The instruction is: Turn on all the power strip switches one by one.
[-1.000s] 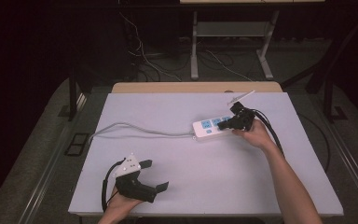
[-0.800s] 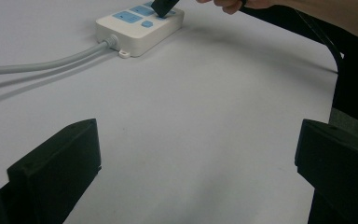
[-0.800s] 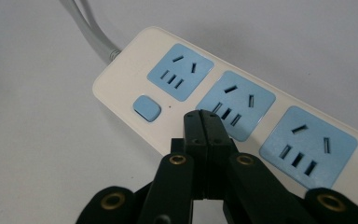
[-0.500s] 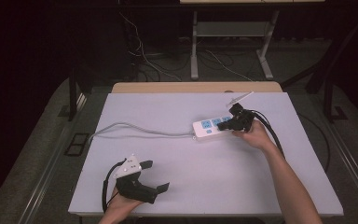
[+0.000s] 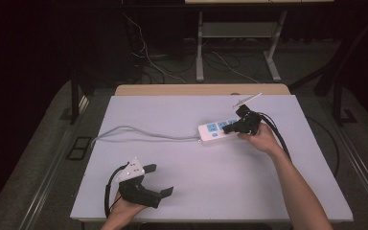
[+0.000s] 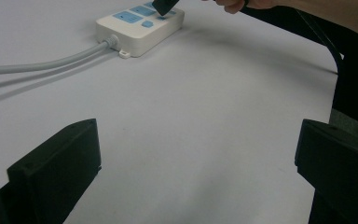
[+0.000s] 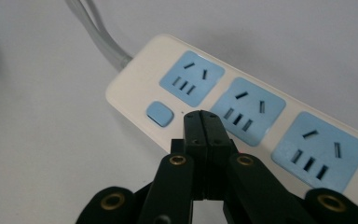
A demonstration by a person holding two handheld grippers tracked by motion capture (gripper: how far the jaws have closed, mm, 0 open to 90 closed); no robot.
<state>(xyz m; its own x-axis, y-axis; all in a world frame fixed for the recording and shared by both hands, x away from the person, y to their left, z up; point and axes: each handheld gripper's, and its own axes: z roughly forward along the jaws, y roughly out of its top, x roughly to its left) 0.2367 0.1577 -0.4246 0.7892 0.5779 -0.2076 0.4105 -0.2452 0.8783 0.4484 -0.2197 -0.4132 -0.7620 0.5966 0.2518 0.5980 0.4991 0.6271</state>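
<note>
The right gripper (image 7: 202, 122), jaws closed on nothing, hovers over the white plastic power strip (image 5: 219, 131) mid-table, near its blue switch button (image 7: 161, 113); press straight down, gently; the left gripper (image 5: 156, 179) rests open.

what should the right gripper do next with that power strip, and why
Probably ease the right gripper slightly toward the blue switch and press down. Its jaws are shut together, with their tip over the power strip just beside that switch. The left gripper rests open near the table's front edge, well away.
</note>
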